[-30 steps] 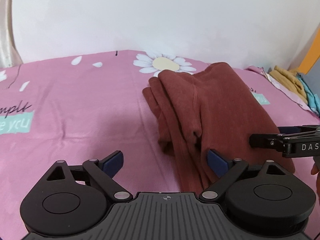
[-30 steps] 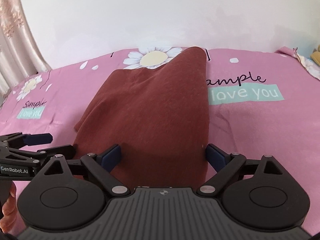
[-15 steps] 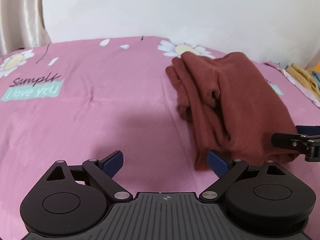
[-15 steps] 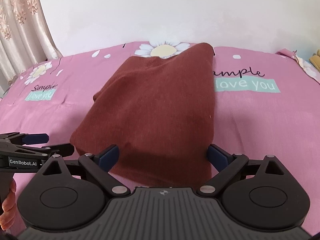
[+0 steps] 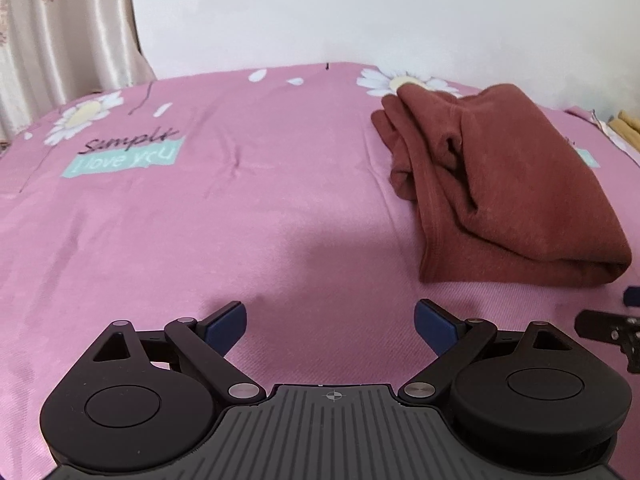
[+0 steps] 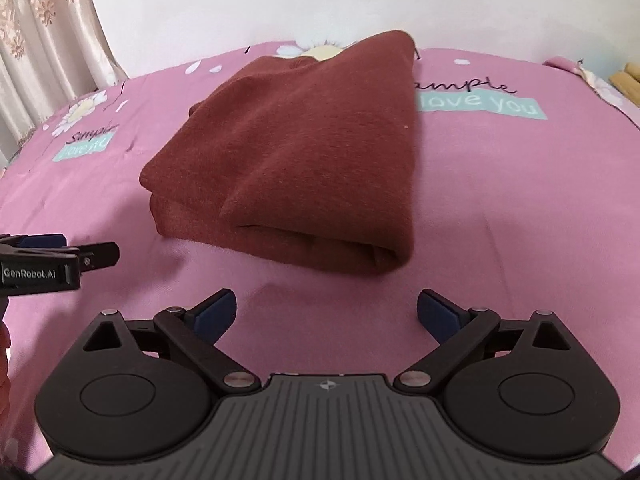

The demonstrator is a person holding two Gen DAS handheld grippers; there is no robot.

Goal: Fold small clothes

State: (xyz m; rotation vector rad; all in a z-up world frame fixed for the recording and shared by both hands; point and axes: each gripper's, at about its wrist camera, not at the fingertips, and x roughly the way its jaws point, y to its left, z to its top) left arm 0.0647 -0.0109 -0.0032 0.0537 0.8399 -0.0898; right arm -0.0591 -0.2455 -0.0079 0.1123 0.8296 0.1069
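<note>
A rust-brown garment (image 6: 312, 148) lies folded in a thick rectangle on the pink bed sheet (image 6: 500, 208). In the left wrist view the garment (image 5: 508, 192) lies to the right, its layered edges facing left. My left gripper (image 5: 330, 324) is open and empty, held over bare sheet in front of and to the left of the garment. My right gripper (image 6: 326, 310) is open and empty, just in front of the garment's near folded edge. The left gripper also shows at the left edge of the right wrist view (image 6: 60, 258).
The sheet (image 5: 160, 220) has daisy prints and teal text patches (image 6: 480, 104). A curtain (image 5: 60, 40) hangs at the far left. Yellow folded clothes (image 5: 628, 126) lie at the far right edge. A white wall stands behind the bed.
Both grippers have drawn back from the garment toward me and stay open. The left gripper has also swung left, so the garment now lies clear of both.
</note>
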